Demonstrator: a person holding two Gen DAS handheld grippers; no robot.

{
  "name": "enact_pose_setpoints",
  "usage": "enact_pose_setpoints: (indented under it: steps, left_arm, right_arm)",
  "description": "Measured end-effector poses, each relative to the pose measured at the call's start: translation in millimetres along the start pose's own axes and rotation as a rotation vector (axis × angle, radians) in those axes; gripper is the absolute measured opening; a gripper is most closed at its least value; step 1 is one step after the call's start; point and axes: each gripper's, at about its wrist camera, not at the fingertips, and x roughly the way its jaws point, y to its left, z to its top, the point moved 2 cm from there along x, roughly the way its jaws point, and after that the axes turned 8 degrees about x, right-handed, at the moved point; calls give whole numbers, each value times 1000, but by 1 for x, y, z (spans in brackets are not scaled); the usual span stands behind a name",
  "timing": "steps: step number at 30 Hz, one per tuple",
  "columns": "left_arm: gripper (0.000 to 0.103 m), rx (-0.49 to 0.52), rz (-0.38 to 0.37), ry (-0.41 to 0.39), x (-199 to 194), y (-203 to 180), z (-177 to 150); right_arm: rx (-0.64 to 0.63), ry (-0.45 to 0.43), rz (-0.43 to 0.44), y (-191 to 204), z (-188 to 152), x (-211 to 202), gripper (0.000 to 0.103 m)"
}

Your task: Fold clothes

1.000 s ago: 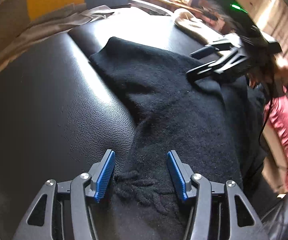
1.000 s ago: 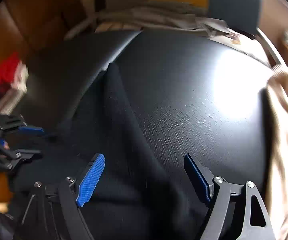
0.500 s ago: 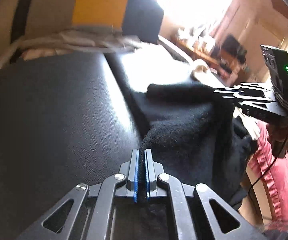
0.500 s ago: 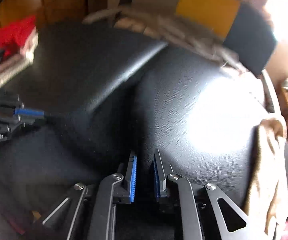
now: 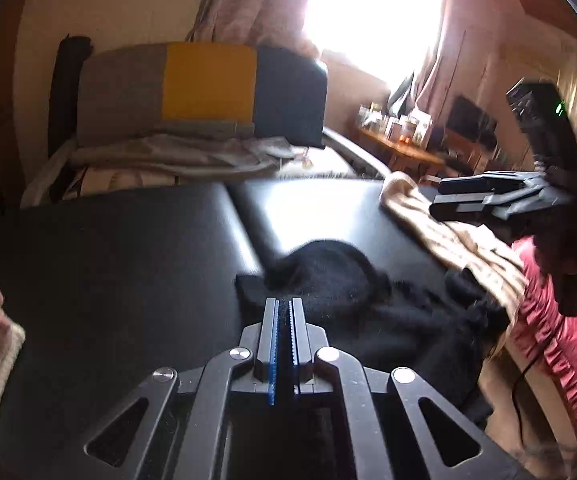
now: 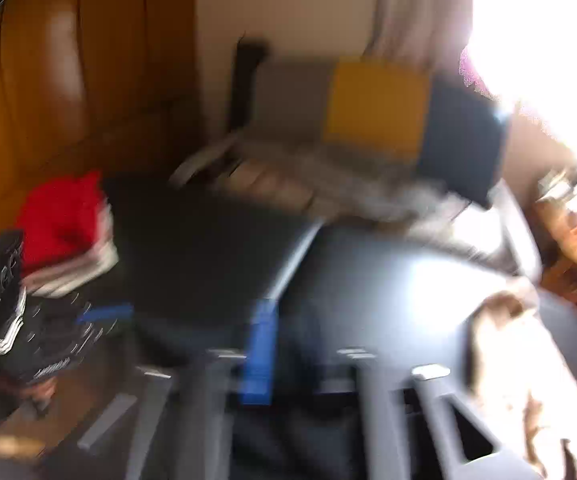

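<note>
A black knitted sweater lies bunched on the black padded table, right of the seam. My left gripper is shut on its near edge, and dark knit shows between the blue pads. My right gripper hovers at the right, above a beige garment. Its fingers lie close together and no cloth hangs from them. The right wrist view is badly blurred. It shows one blue pad, dark material beside it, and the left gripper at the far left.
A red and white folded stack sits at the table's left end. A grey, yellow and navy cushion rests on pale bedding behind the table. A person's pink sleeve is at the right. A cluttered wooden side table stands by the window.
Both grippers shut on the black sweater and lifted; both views have tilted up. The sweater has gone from spread flat to a heap. The right gripper now hovers high with no cloth seen.
</note>
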Motion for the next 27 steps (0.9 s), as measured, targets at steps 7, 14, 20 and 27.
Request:
enact_pose_setpoints:
  steps: [7,14,20,27]
  left_arm:
    - [3,-76,3,115,36,24,-48]
    - [12,-66,37,214,67,33,-79]
    - [38,5,89,261,73,24,-91]
    - [64,32,104,239,68,12,-98]
  right_arm:
    - [-26,239,-35,-23,-50,103,84]
    - [12,356,58,-10,-31,187,92]
    - [-119,442,36,23,-57,223,93]
    - [-187,372,-45,28,-84,202,32]
